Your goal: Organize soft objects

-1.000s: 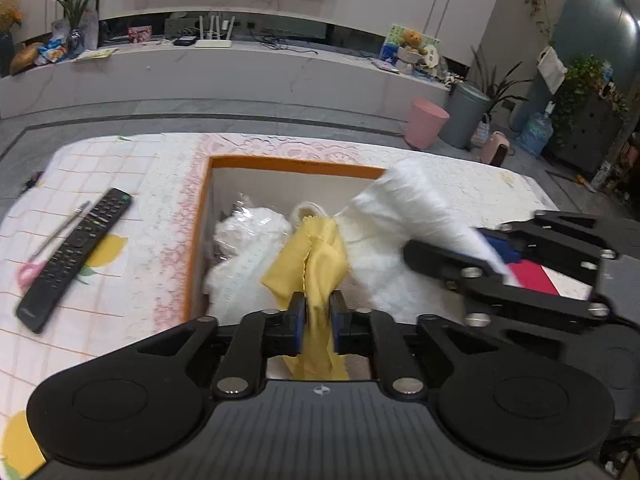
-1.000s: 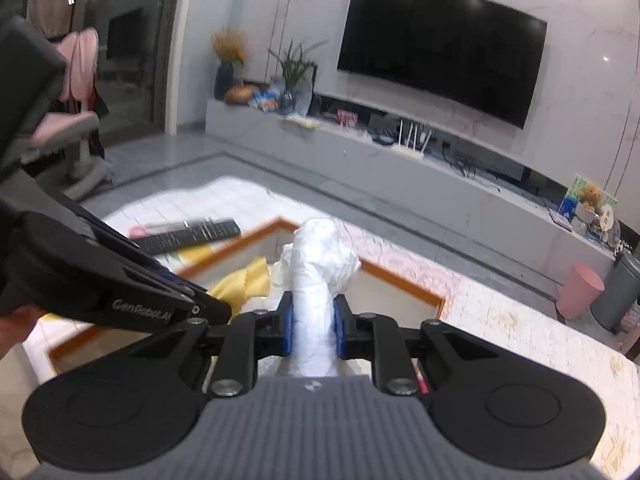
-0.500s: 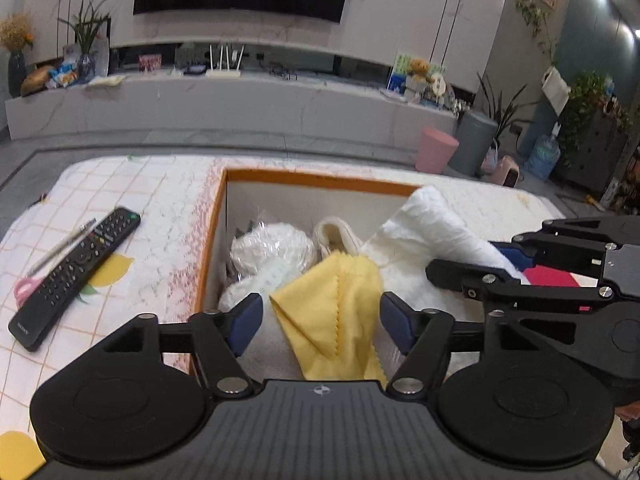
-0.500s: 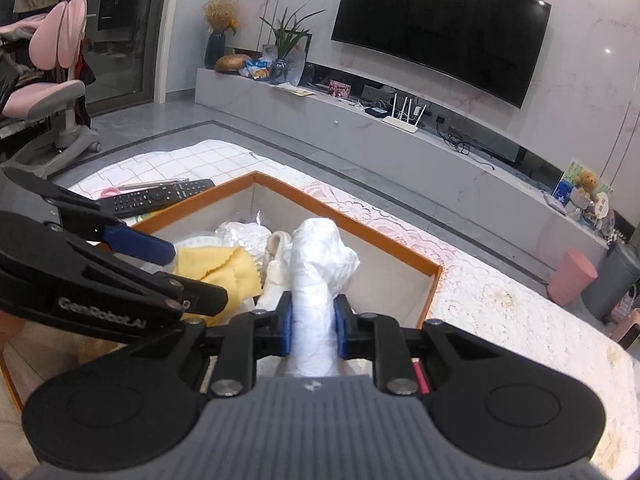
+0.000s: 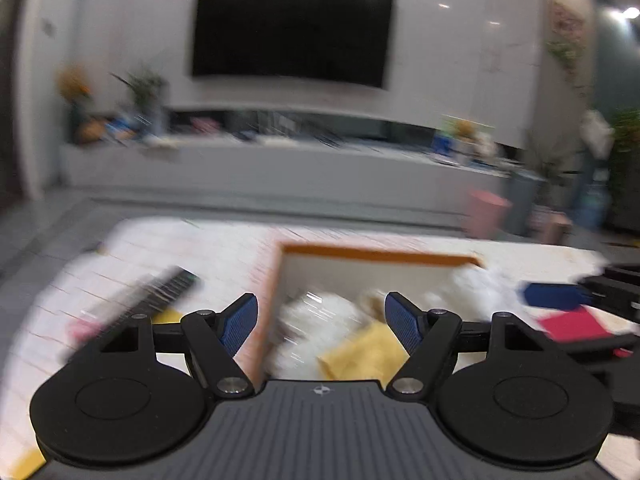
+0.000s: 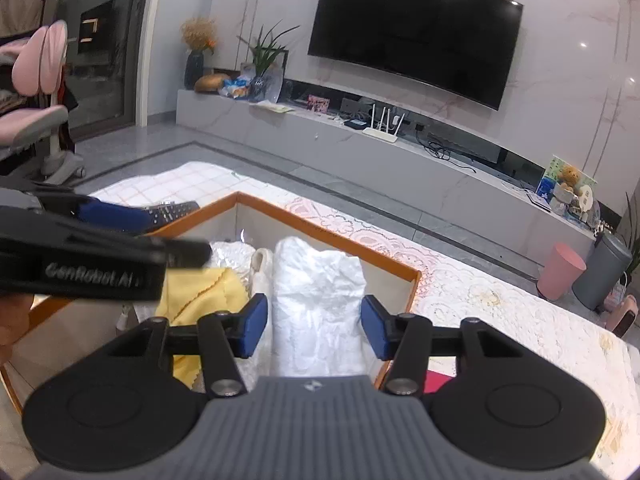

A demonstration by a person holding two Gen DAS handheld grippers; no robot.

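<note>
Both grippers are letting go over the orange-rimmed box (image 6: 328, 227): the right gripper (image 6: 314, 322) opens around the white bundle (image 6: 318, 280) lying inside, while the left gripper (image 5: 321, 322) spreads wide, empty, above the yellow cloth (image 5: 360, 354) beside that bundle.

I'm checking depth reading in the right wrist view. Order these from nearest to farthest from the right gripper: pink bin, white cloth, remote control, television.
1. White cloth: between the opening jaws of the right gripper, in the orange-rimmed box.
2. Remote control: on the table, left beyond the box.
3. Pink bin: on the floor, far right.
4. Television: on the back wall.
</note>
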